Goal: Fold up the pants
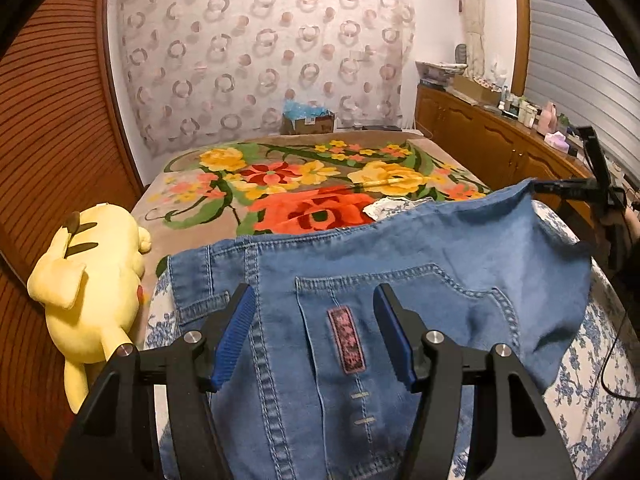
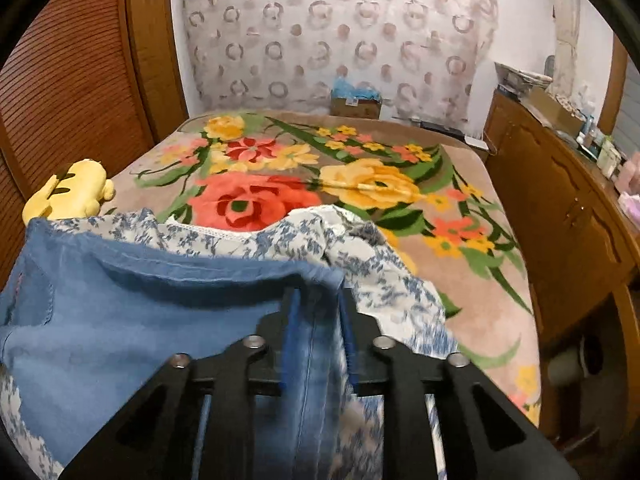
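Note:
Blue denim pants (image 1: 360, 280) lie on the bed over a blue-and-white floral cloth (image 1: 588, 360). My left gripper (image 1: 316, 300) is open, its blue pads either side of the back pocket with a pink label (image 1: 347, 340), just above the fabric. My right gripper (image 2: 318, 304) is shut on a fold of the pants (image 2: 140, 312) and lifts that edge off the bed; it shows at the right of the left wrist view (image 1: 536, 186), holding the raised corner.
A yellow plush toy (image 1: 92, 276) lies at the bed's left edge by the wooden slatted wall. The flowered blanket (image 2: 320, 184) covers the bed beyond. A wooden cabinet (image 2: 560, 200) with clutter runs along the right side. A cardboard box (image 1: 308, 122) stands at the far end.

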Demonstrator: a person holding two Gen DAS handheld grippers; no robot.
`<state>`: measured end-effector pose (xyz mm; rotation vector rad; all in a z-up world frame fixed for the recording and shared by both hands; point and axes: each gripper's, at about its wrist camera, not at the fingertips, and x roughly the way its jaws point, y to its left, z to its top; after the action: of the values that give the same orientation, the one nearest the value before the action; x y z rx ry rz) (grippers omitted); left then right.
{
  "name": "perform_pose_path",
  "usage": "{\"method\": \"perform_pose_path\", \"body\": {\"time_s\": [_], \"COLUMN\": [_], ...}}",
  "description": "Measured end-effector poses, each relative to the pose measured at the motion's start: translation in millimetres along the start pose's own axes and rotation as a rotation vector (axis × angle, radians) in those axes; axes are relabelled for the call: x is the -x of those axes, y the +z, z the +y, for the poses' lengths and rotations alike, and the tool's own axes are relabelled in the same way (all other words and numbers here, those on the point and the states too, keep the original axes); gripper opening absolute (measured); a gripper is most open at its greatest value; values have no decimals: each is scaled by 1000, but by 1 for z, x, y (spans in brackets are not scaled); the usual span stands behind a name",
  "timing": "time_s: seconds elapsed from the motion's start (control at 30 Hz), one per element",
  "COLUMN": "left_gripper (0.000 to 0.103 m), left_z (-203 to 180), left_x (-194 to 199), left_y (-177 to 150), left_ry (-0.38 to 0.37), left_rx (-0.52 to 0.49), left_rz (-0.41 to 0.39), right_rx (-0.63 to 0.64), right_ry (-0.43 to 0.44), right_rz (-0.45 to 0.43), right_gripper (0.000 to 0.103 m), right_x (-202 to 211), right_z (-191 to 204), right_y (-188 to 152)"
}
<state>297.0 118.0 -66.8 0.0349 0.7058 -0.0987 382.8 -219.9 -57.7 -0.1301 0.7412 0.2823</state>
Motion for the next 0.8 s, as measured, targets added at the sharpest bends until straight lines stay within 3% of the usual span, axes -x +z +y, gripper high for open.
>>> {"method": "perform_pose_path", "body": {"time_s": [0.1, 0.43, 0.57, 0.77, 0.8], "left_gripper": [62, 62, 62, 62, 62], "left_z": [-3, -11, -13, -8, -7], "left_x": [5, 22, 23, 27, 27], "left_y": [-6, -26, -32, -48, -50], "left_ry": [-3, -25, -26, -4, 1], "left_rx": [-1, 14, 22, 33, 38], "left_rz": [5, 5, 13, 31, 35], "right_rx": [-19, -63, -98, -179, -180], "right_ry": [21, 19, 17, 113, 123], "right_rz": [-9, -7, 6, 43, 40], "right_gripper": [35, 44, 46, 46, 42], "right_x": [19, 95, 100, 82, 82], "right_z": [2, 8, 8, 1, 0], "right_y": [-18, -89, -96, -97, -96]}}
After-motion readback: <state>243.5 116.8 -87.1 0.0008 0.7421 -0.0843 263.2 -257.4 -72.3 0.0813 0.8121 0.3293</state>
